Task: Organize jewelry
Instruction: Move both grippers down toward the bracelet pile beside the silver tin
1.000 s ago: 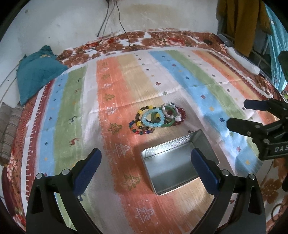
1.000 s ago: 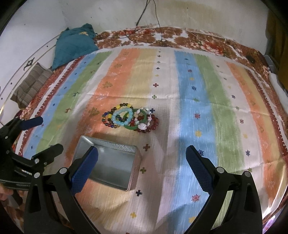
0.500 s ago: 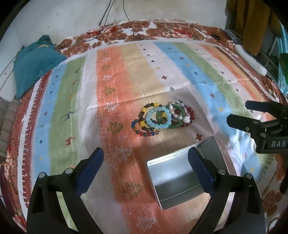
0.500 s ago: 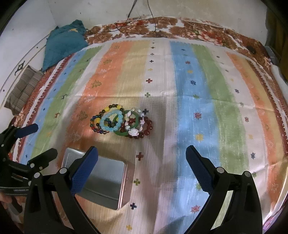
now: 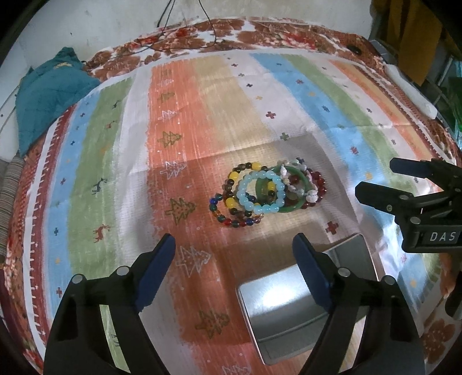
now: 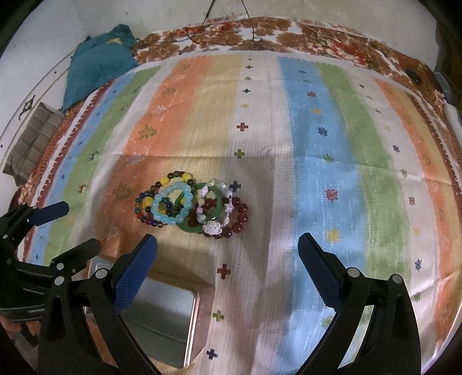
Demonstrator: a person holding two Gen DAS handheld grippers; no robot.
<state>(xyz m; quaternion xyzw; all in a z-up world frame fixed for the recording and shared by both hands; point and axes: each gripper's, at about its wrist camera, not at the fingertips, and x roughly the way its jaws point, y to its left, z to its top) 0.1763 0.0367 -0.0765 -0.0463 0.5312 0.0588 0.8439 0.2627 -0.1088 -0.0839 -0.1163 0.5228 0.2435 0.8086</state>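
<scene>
A pile of bead bracelets (image 5: pixel 267 193) lies on the striped cloth, with a pale blue bead bracelet (image 5: pixel 261 191) on top, a green bangle (image 5: pixel 291 189) and dark red beads (image 5: pixel 316 187). The pile also shows in the right wrist view (image 6: pixel 192 207). An open, empty metal tin (image 5: pixel 303 303) sits just in front of the pile; it shows in the right wrist view too (image 6: pixel 161 320). My left gripper (image 5: pixel 234 256) is open and empty, above the cloth short of the pile. My right gripper (image 6: pixel 228 259) is open and empty, just short of the pile's right side.
A teal cloth bundle (image 5: pixel 46 89) lies at the far left corner, with a striped folded cloth (image 6: pixel 31 141) near it. Black cables (image 5: pixel 202 26) hang down the back wall. A white object (image 5: pixel 410 89) lies along the far right edge.
Both grippers have moved forward toward the bracelet pile. The pile looks larger and the tin has slid lower in both views. Both stay open.
</scene>
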